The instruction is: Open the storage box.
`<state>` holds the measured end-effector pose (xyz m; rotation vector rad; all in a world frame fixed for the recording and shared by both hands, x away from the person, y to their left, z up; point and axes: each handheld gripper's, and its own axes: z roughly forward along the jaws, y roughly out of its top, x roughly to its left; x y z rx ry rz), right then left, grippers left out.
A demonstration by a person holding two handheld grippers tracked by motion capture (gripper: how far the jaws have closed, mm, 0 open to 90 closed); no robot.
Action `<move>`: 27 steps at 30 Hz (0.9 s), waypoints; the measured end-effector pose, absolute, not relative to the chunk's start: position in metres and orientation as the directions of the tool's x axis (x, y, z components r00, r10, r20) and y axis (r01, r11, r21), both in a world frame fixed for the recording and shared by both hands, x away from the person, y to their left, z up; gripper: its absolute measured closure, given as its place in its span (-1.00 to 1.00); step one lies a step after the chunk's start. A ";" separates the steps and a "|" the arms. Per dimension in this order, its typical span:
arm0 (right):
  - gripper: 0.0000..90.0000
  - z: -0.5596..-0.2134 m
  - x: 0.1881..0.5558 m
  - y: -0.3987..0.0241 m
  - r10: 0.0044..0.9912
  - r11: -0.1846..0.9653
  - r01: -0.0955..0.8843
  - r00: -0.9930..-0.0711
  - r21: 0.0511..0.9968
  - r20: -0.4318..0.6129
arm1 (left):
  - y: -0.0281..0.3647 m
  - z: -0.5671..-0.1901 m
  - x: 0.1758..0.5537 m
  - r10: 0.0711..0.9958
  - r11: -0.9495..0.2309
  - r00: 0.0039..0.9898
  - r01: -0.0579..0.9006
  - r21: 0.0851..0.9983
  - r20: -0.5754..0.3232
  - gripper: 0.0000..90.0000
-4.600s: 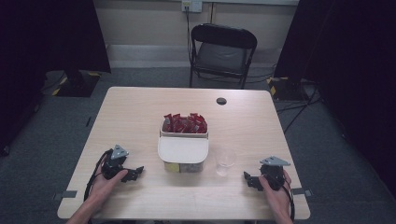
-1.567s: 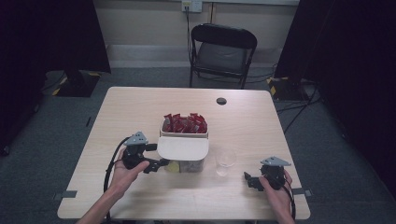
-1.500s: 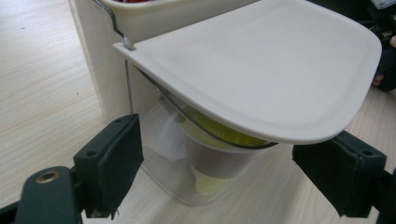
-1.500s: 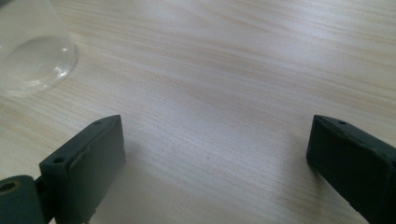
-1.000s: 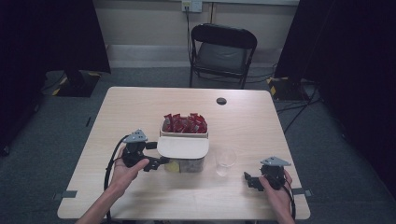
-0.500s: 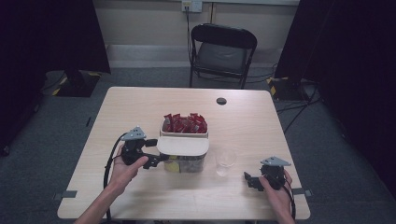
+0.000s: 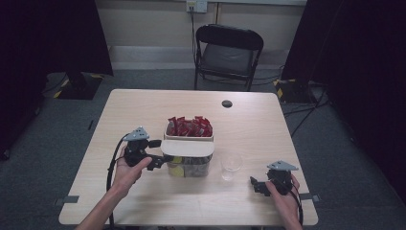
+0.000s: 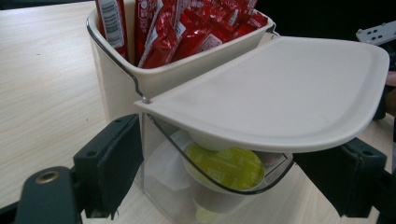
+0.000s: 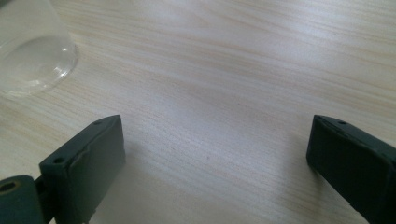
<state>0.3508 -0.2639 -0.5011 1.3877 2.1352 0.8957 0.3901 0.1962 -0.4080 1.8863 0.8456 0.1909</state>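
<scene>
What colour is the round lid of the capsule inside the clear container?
Yellow-green. The capsule lid shows best in the left gripper view, through the clear container.

From my seat the table (image 7: 143,110) carries a two-part container (image 7: 187,155) near its middle: the rear tub (image 7: 189,136) holds upright packets (image 7: 189,127), and the front compartment (image 8: 210,186), under a flat lid (image 8: 280,93), holds a capsule (image 8: 224,165). My left hand-held gripper (image 7: 160,154) sits just left of the container, its jaws straddling the front compartment, one on each side. A cup (image 7: 231,165) stands just right of the container. My right hand-held gripper (image 7: 254,184) rests nearer me, right of the cup, apart from it, with bare table between its spread jaws. A small disc (image 7: 227,103) lies toward the far edge, and a chair (image 7: 227,52) stands beyond the table.
</scene>
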 end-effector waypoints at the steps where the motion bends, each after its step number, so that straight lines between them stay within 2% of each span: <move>1: -0.91 -0.501 0.351 -0.264 0.916 0.287 0.632 -0.401 0.720 -0.014 | 0.196 -0.408 0.390 0.630 -0.238 0.741 0.469 0.851 -0.232 -0.65; 27: -0.91 -0.501 0.351 -0.264 0.916 0.287 0.632 -0.400 0.720 -0.014 | 0.195 -0.392 0.405 0.622 -0.218 0.745 0.461 0.860 -0.242 -0.65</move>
